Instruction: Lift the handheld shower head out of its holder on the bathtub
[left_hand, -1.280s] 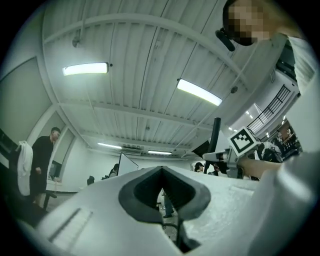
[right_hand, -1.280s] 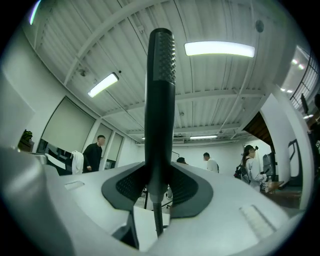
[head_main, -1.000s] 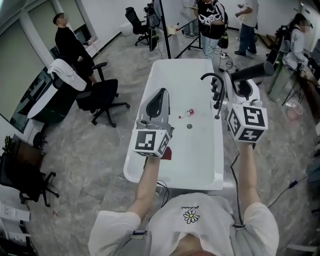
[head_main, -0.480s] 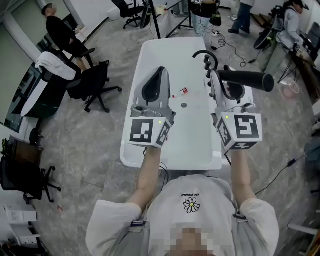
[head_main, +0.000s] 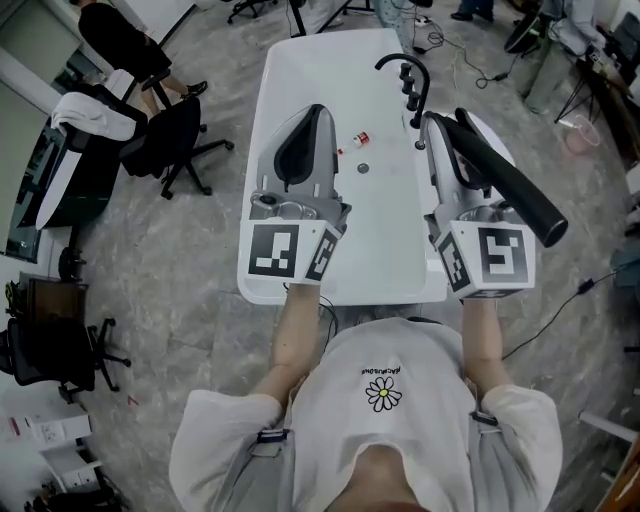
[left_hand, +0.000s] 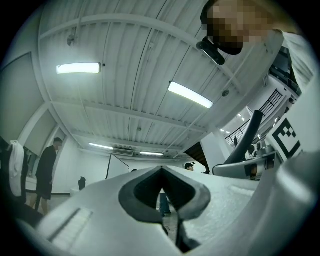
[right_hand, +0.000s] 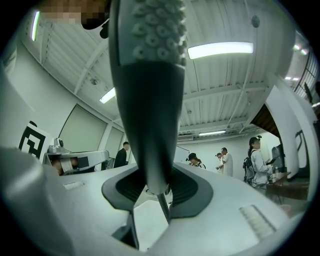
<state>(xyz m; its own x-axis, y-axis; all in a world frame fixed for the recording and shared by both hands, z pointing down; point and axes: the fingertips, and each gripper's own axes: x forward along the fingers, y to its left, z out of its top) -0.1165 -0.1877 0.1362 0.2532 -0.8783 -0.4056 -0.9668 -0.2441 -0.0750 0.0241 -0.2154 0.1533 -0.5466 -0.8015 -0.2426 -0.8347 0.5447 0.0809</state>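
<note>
My right gripper (head_main: 445, 120) is shut on the thin end of the black handheld shower head (head_main: 510, 185), held up over the white bathtub's (head_main: 300, 60) right rim. The wand slants back over the gripper towards my right shoulder. In the right gripper view the shower head (right_hand: 147, 100) rises from the jaws of the right gripper (right_hand: 155, 187), nozzles at the top, with a thin metal hose (right_hand: 163, 206) below. My left gripper (head_main: 313, 112) is shut on nothing above the tub and points at the ceiling, seen as the left gripper (left_hand: 162, 175). The holder is hidden.
A black curved faucet (head_main: 405, 70) with knobs stands on the tub's right rim. A small bottle (head_main: 357, 140) and the drain (head_main: 362, 168) lie in the basin. Office chairs (head_main: 170, 140) and a person in black (head_main: 115, 30) are at the left. A cable (head_main: 590, 285) crosses the floor at the right.
The shower head swung from pointing sideways to the right to slanting back towards my right shoulder. Both grippers tipped upward and came closer to me; the tub now shows farther up the view.
</note>
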